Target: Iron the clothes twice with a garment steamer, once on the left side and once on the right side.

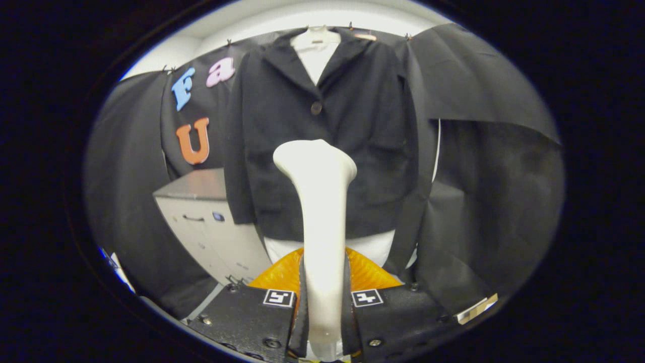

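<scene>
A dark buttoned jacket [347, 136] hangs on a white mannequin torso [315, 55] straight ahead, beyond the fingers. My gripper [322, 292] is shut on the white garment steamer [320, 201], whose handle runs up between both fingers. The steamer's flared head [315, 156] stands upright in front of the jacket's lower middle, just below the button [316, 107]. I cannot tell whether the head touches the cloth. The white hem of the torso [373, 247] shows under the jacket.
A pale grey cabinet with drawers [201, 217] stands to the left of the jacket. An orange ribbed object [368, 275] sits just behind the fingers. Black cloth walls hang on both sides and behind.
</scene>
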A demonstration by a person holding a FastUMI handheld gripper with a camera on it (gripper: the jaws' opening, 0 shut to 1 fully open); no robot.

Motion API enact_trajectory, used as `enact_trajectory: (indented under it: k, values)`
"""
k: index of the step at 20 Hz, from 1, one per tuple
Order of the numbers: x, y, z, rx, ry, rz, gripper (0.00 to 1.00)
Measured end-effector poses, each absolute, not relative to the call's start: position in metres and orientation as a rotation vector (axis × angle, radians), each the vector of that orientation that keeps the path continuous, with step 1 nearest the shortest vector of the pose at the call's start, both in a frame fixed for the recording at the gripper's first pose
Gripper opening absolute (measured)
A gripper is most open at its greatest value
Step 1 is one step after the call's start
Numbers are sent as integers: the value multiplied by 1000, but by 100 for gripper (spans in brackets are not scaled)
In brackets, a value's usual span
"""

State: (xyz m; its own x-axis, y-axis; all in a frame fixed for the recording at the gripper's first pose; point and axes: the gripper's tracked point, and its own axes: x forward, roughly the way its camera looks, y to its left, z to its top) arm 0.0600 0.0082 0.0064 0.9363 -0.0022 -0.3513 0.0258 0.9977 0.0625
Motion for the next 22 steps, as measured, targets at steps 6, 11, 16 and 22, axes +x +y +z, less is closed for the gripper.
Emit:
enact_trajectory:
  k: [6,11,16,22]
  values:
    - [94,-34,137,32,113,-23,28]
    - [134,-57,196,8,19,-40,28]
    - [172,-78,222,-12,-23,-90,28]
    - [190,-74,186,-6,40,-93,28]
